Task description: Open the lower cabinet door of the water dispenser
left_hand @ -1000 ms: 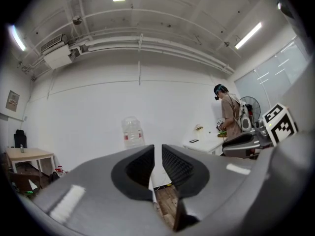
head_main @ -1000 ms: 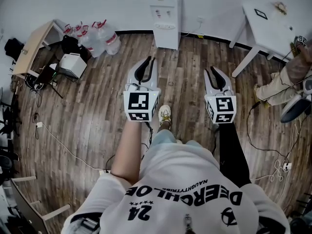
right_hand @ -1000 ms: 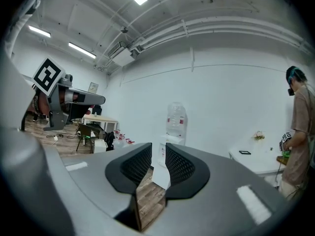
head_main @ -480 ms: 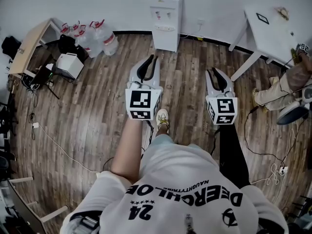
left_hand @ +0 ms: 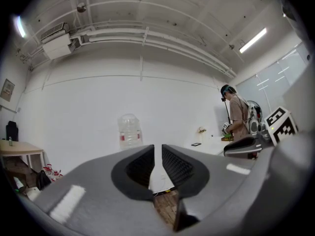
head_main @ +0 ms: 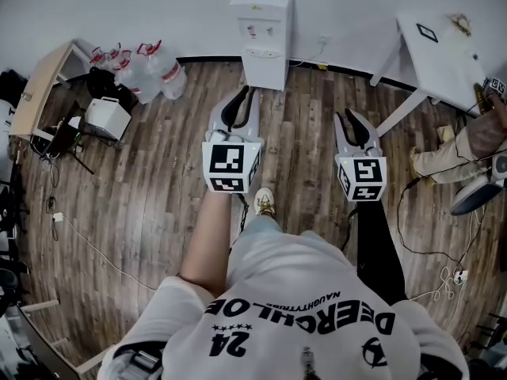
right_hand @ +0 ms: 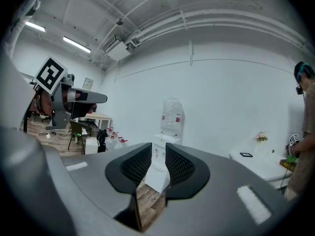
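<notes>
The white water dispenser (head_main: 261, 30) stands against the far wall, and its lower cabinet door (head_main: 264, 70) looks closed. Both grippers are held level over the wooden floor, well short of it. My left gripper (head_main: 247, 93) points at the dispenser's base; its jaws stand a narrow gap apart with nothing between them. My right gripper (head_main: 346, 115) is further right, also slightly open and empty. The left gripper view shows the dispenser (left_hand: 156, 173) through the jaw gap, with its bottle (left_hand: 129, 132) above. In the right gripper view the dispenser (right_hand: 158, 168) also shows between the jaws.
Several water bottles (head_main: 150, 66) stand on the floor left of the dispenser, beside a white box (head_main: 107, 117) and a wooden desk (head_main: 43, 81). A white table (head_main: 444, 38) is at the right, with another person (head_main: 475, 137) next to it. Cables lie across the floor.
Both grippers have moved forward toward the dispenser as the person walks. The dispenser and the floor bottles sit lower and closer in the head view. The jaws look unchanged.
</notes>
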`<state>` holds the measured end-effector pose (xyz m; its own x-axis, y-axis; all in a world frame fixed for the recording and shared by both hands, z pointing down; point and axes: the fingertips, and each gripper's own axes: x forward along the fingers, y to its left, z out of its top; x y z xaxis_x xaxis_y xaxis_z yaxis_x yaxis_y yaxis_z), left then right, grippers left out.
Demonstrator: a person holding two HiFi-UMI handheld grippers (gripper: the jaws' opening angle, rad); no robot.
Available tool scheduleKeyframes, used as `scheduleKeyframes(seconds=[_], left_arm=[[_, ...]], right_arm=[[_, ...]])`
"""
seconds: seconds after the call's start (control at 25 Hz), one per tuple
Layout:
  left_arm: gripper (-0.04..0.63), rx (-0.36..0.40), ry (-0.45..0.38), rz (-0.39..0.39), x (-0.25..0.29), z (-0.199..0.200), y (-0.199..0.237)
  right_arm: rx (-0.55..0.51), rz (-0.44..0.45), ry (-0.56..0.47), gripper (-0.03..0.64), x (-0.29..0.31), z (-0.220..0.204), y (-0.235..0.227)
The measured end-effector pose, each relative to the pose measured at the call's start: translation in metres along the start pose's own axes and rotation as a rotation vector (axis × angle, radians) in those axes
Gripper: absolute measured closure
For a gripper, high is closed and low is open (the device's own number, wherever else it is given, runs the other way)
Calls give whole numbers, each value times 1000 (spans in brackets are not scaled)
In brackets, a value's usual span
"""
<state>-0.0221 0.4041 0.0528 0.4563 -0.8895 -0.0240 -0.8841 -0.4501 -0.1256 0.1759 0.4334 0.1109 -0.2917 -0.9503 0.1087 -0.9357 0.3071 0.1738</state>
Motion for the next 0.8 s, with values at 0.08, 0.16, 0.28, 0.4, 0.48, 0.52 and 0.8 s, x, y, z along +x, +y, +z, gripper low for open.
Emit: scheduleKeyframes(seconds=[0.08,0.16,0.28,0.4,0.48,0.52,0.8], left_arm=[[537,-1,2,-9,13,-1,6],[537,2,2,-19,25,0,14],[537,15,-11,-33,43,7,28],[537,22,-20,-48,61,12,42],[537,24,-28,-54,72,16,51],[537,25,-34,-55,77,18,55],[537,26,-53,-46,110,14,86]], right_arm=[[5,-6,5,549,13,1,-4],[10,-11,10,549,27,3,-7],[13,-17,9,549,50,10,-9],[16,-26,5,549,72,17,-10],[16,-26,3,549,86,22,-10],[16,-25,1,549,94,24,-10],[28,-60,-16,549,139,32,-14]])
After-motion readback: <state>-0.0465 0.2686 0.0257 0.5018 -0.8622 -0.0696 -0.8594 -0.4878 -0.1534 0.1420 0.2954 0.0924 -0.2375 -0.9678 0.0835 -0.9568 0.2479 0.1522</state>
